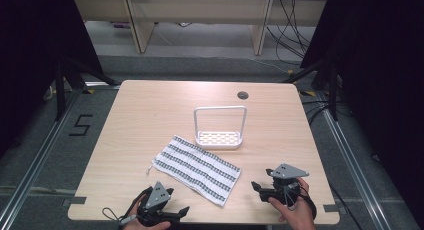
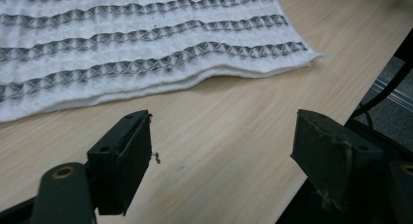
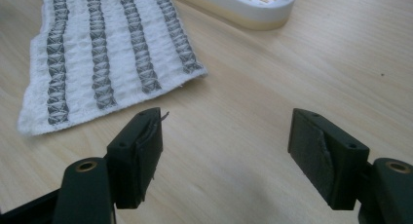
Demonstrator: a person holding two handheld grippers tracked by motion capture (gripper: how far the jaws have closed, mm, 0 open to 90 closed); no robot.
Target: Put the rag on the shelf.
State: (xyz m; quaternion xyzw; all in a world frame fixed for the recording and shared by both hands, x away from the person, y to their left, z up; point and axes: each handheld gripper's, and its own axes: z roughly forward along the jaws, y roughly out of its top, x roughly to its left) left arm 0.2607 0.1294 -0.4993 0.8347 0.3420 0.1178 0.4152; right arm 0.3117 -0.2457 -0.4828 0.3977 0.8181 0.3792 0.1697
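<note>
Both claws, left (image 1: pixel 172 213) and right (image 1: pixel 261 188), gape wide near the folded cloth (image 1: pixel 195 167), and may pinch only its top layer.

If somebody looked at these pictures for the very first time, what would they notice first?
Probably the white towel with grey stripes, lying folded and slanted in the middle of the wooden table. Just behind it stands a white rack with a tall hoop handle. Near the front edge, the left gripper and the right gripper sit open on either side of the towel, touching nothing.
</note>
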